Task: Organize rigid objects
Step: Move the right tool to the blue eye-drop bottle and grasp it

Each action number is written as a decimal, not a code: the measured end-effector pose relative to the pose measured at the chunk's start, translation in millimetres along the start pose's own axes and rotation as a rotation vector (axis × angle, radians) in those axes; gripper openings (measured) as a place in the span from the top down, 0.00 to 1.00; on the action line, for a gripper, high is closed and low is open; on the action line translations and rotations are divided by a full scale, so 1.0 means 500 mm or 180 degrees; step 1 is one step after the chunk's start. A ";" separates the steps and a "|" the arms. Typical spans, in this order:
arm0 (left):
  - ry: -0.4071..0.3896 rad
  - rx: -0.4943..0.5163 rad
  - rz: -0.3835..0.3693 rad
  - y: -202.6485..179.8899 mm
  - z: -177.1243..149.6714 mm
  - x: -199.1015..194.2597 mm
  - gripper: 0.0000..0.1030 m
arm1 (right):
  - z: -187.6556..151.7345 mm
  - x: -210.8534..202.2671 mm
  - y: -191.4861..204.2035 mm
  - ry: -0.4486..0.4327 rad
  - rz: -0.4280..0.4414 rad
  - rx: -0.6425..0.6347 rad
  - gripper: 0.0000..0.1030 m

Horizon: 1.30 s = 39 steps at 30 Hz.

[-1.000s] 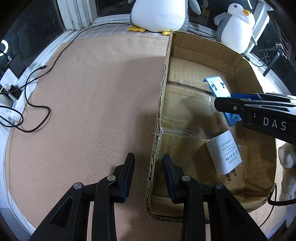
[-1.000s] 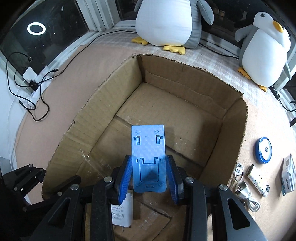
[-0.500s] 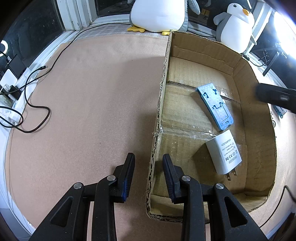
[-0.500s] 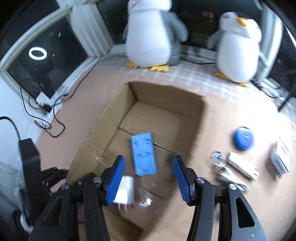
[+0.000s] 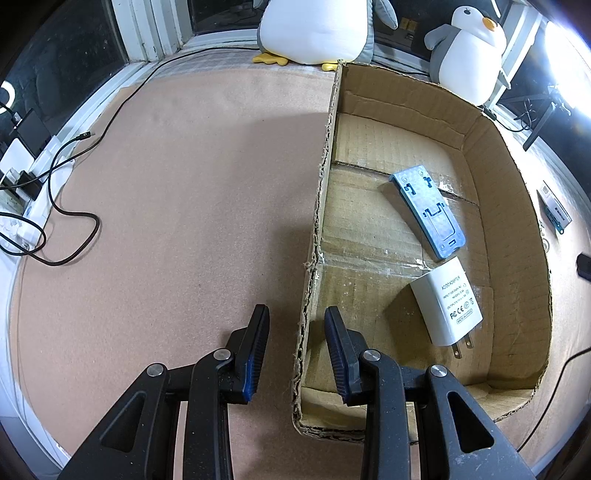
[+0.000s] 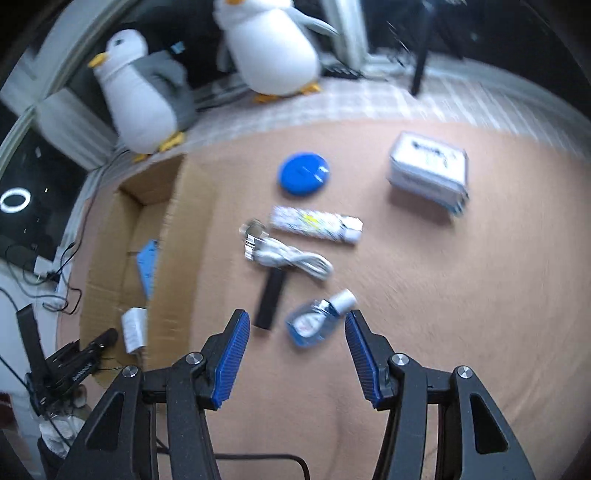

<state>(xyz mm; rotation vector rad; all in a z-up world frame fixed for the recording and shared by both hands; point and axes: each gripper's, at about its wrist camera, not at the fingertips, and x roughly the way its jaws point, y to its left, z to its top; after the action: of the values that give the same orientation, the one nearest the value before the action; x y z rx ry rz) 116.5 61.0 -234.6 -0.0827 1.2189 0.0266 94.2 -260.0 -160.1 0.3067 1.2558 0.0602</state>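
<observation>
Corrugated cardboard box (image 5: 517, 206), open-topped, on a pinkish-brown mat (image 5: 184, 184), serving as the collecting bin. Already flat on its floor, near the wall furthest from the left gripper: a blue plastic stand (image 5: 428, 210) and, just beside it, a white plug adapter (image 5: 447, 302), prongs toward the camera. Left gripper (image 5: 297, 317) pointed steeply down, jaws narrow and astride the near box wall, one finger inside, one outside, no contact discernible; probably parked there to steady the box during drops. Right gripper (image 6: 295, 314) empty, jaws just opened to a moderate gap, nothing clamped between them, poised over the unsorted items beside the box. Directly beneath its gap: a small blue bottle (image 6: 314, 321) with a white cap, likely the next pick; close by, a black stick (image 6: 271, 299), a coiled white cable (image 6: 291, 256), a printed white tube (image 6: 314, 225), a blue disc (image 6: 303, 173) and a white carton (image 6: 428, 170). Legible writing only on the adapter: "AC/DC ADAPTER", FCC and CE marks, "MADE IN CHINA". Print on tube, bottle and carton too blurred to read. Plush penguins (image 5: 317, 29) behind, by the window.
</observation>
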 end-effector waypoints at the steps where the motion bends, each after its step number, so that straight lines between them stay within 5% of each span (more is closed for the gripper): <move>1: -0.0001 -0.0002 -0.0003 0.000 -0.001 0.000 0.67 | -0.003 0.010 -0.010 0.0045 0.0023 0.0064 0.51; 8: 0.0004 -0.0014 -0.0024 0.002 -0.002 -0.001 0.67 | -0.006 0.066 -0.037 0.0223 0.0091 0.0329 0.51; 25: 0.0006 -0.0026 -0.0044 0.003 -0.002 0.000 0.67 | 0.018 0.111 0.002 0.0238 -0.0486 -0.0198 0.56; 39: 0.0003 -0.0035 -0.0051 0.003 -0.003 0.000 0.67 | 0.025 0.106 -0.028 0.0287 -0.0567 -0.0253 0.58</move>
<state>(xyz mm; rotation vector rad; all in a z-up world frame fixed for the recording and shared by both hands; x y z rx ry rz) 115.3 62.3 -235.3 -0.1020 1.2192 0.0193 120.9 -264.8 -209.5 0.1235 1.3619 -0.0291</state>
